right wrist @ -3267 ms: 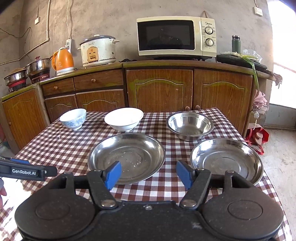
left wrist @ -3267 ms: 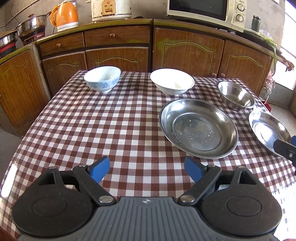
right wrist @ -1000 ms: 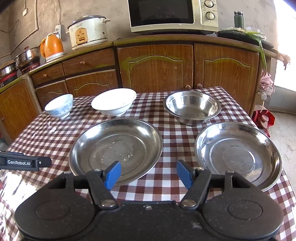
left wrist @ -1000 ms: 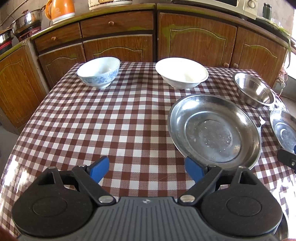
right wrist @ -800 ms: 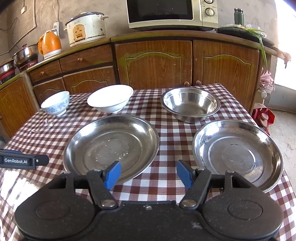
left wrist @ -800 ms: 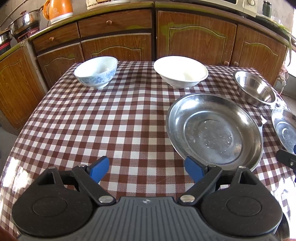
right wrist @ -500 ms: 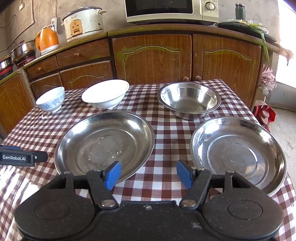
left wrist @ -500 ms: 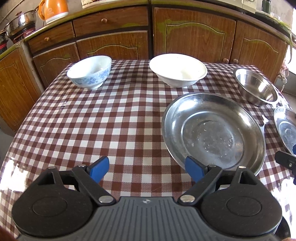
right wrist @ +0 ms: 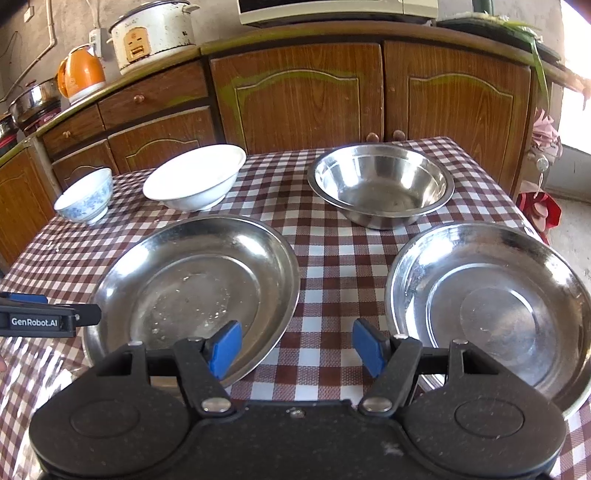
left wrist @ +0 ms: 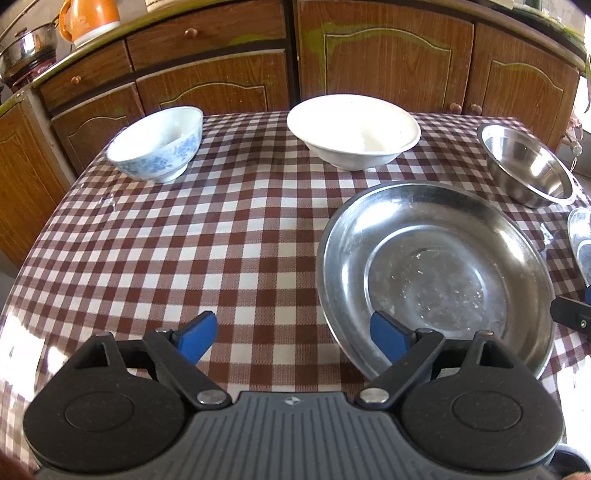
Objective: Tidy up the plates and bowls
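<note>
From the left wrist, the left gripper (left wrist: pixel 293 338) hangs over the near part of a table (left wrist: pixel 229 236) in a brown-and-white checked cloth, its 2 blue-padded fingers spread wide with nothing between them; the right-hand pad sits in front of the near rim of a large steel plate (left wrist: pixel 436 280). Beyond lie a blue-patterned bowl (left wrist: pixel 157 144) at the far left, a wide white bowl (left wrist: pixel 352 131) near the middle, and a steel bowl (left wrist: pixel 526 170) at the far right. A sliver of a second steel plate (left wrist: pixel 579 236) shows at the right edge, with a black part of the other tool just below it. From the right wrist, the right gripper (right wrist: pixel 297 347) also stands apart and empty over the strip of cloth between the large steel plate (right wrist: pixel 192 291) and the second steel plate (right wrist: pixel 495 310). The steel bowl (right wrist: pixel 380 184), white bowl (right wrist: pixel 194 177) and blue-patterned bowl (right wrist: pixel 85 195) line the far side, none touching. Wooden cabinets (right wrist: pixel 303 96) stand behind, bearing an orange kettle (right wrist: pixel 81 74) and a rice cooker (right wrist: pixel 151 33).
</note>
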### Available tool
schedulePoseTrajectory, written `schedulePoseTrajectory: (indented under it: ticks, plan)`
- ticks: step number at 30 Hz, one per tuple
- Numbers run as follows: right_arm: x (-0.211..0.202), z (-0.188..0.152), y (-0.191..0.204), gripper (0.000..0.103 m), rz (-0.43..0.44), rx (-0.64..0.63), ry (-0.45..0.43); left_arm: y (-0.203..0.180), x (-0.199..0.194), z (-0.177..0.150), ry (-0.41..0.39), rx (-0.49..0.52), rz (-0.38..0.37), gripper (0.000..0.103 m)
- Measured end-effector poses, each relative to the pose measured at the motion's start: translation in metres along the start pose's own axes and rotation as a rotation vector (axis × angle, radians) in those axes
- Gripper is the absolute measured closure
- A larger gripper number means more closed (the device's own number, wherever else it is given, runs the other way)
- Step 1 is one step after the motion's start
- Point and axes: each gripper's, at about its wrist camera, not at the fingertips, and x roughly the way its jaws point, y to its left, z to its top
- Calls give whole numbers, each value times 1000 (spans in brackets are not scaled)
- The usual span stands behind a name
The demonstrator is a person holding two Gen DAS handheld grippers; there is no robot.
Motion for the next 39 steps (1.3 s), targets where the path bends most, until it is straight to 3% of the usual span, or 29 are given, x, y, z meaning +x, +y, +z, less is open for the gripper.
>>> schedulePoseTrajectory:
  ticks: [15, 22, 23, 26, 31, 34, 39]
  plan:
    - [35, 5, -9, 24, 32, 49, 59, -12, 30, 12, 8, 41, -22, 11]
    - [43, 6, -8, 24, 75, 84, 43, -17, 39, 15, -15, 46, -59, 26]
    - [43, 7, -6, 25, 81, 84, 41, -17, 39, 16, -18, 39, -72, 35]
    - [45, 8, -2, 51, 125, 90, 38, -18, 37, 15, -37, 39, -114, 56]
    - [43, 4, 2, 70, 89, 105, 12, -10, 35, 15, -24, 3, -127, 70]
    - [37, 2, -1, 76, 96, 113, 6, -6, 30, 14, -24, -7, -134, 74]
    - [19, 1, 6, 76, 76, 84, -35, -5, 15, 10, -35, -23, -131, 77]
